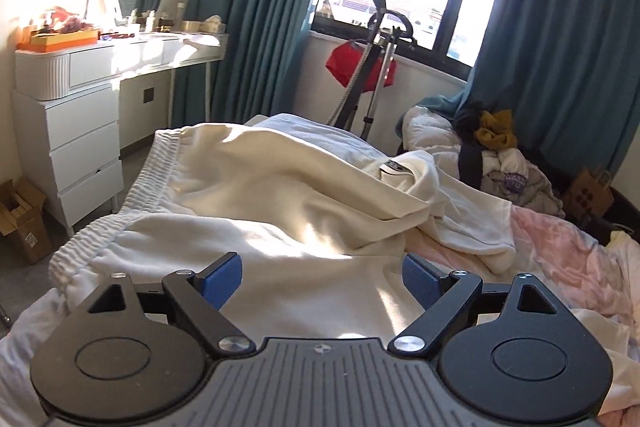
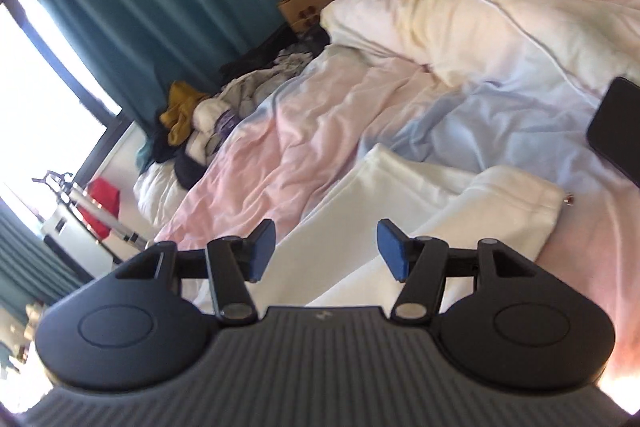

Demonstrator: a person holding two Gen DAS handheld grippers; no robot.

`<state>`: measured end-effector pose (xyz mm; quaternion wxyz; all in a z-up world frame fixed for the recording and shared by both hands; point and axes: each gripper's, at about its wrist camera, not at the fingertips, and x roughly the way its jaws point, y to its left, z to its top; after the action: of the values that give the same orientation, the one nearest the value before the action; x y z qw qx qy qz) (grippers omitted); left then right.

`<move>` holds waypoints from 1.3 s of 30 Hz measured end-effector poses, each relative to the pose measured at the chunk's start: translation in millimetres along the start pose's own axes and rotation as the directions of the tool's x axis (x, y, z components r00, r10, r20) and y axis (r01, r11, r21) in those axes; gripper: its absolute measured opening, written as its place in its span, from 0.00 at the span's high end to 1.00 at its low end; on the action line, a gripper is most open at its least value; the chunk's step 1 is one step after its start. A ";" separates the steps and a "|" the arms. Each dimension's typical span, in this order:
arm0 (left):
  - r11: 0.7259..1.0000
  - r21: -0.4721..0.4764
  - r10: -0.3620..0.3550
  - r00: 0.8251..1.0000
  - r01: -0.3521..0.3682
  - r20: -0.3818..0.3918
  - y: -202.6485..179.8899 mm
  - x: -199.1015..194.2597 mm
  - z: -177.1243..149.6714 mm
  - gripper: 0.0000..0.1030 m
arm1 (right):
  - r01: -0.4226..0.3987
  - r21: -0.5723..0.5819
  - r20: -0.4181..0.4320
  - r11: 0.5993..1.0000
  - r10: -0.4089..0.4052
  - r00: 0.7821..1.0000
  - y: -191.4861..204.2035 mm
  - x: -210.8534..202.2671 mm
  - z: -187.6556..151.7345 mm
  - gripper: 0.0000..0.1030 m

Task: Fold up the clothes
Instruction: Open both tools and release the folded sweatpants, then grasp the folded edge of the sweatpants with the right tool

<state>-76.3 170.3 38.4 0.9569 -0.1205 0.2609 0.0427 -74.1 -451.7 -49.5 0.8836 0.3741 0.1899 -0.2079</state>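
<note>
Hovering over the cream sweatpants (image 1: 256,195), half folded on the bed (image 2: 280,131); left gripper (image 1: 322,279) and right gripper (image 2: 326,249) jaws wide, empty. We judge the clothes pile (image 2: 208,123) remains.

Cream sweatpants (image 1: 256,195) lie loosely folded on the bed, ribbed elastic waistband at nine o'clock, legs trailing toward three o'clock, a label showing on the upturned fold.

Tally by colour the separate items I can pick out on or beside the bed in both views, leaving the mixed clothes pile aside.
Cream: 1, the sweatpants
Red: 1, the garment on the stand
Mustard: 1, the garment on the pile
Brown: 1, the paper bag
Black: 1, the phone
Total: 5
</note>
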 end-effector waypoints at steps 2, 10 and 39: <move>0.999 0.031 -0.027 1.000 0.027 -0.013 -22.5 14.5 -5.7 0.14 | -0.046 -0.065 -0.026 0.997 0.044 0.999 14.4 1.8 -4.8 0.42; 0.985 0.140 -0.098 0.994 0.105 -0.051 -88.1 49.5 -19.2 0.14 | -0.221 -0.241 -0.117 0.945 0.198 0.973 61.7 -2.5 -27.7 0.42; 0.960 0.265 -0.088 0.996 0.087 -0.009 -90.1 161.4 -20.9 0.08 | -0.427 -0.536 -0.347 0.729 0.270 0.898 189.7 72.6 -121.4 0.42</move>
<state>65.3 80.8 -42.5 0.9657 -0.0030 0.2572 -0.0348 61.8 -258.0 -53.4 0.9483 0.1272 0.2791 0.0817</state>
